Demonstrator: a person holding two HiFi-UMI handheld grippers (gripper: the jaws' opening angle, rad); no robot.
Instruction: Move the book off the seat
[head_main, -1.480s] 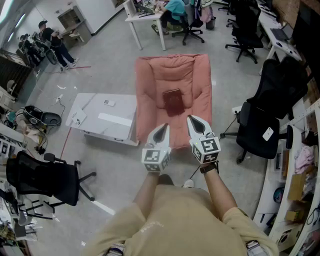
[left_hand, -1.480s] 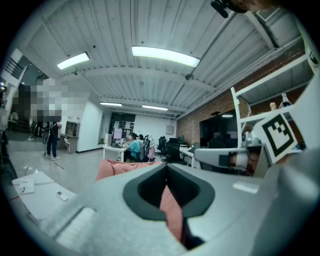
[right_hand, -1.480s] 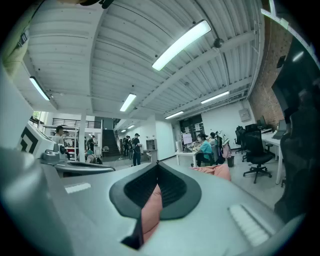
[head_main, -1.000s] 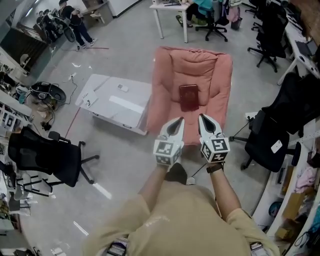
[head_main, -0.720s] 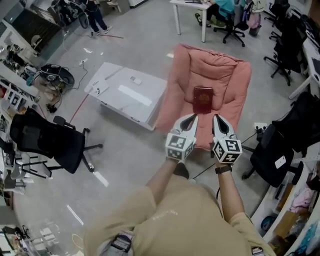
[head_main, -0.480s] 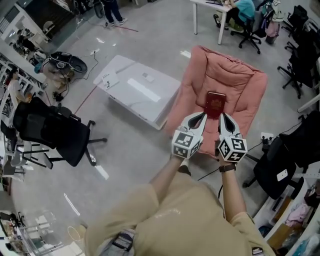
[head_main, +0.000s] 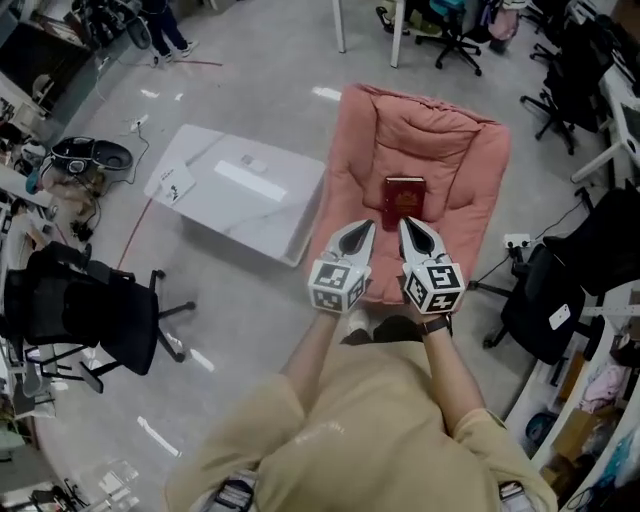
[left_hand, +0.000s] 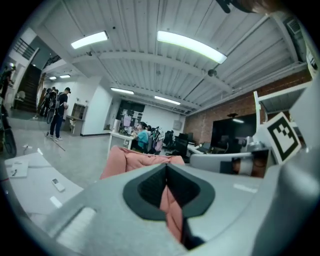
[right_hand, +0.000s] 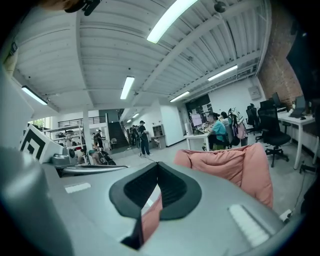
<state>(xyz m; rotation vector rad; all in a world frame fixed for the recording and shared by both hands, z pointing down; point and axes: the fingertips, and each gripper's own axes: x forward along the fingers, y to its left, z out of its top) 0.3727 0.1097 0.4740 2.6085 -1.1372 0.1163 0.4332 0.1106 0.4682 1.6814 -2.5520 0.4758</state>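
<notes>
Pressing its dark pads (left_hand: 150, 192) together with nothing between them, the left hand-held gripper (head_main: 364, 228) is closed, and the right hand-held gripper (head_main: 406, 224) beside it is closed and empty too. Each gripper's own grey body fills the lower half of its view and hides whatever lies just below the tips. Only a sliver of pink shows through the notch under the pads. How high the tips hang over the cushion cannot be told from any view. The book (head_main: 404, 196) shows in the head view alone: dark red, lying flat on the middle of the pink seat (head_main: 440, 130), just beyond both tips and apart from them. The gripper views show only the seat's padded back and arms. They also show a person in teal (left_hand: 142, 139) sitting at a far desk and the ceiling lights (left_hand: 187, 44). The head view alone shows the low white desk (head_main: 240, 195) just beside the seat. It also shows a black office chair (head_main: 90, 315) well apart, and a standing person's legs (head_main: 165, 30), cut off by the top edge.
</notes>
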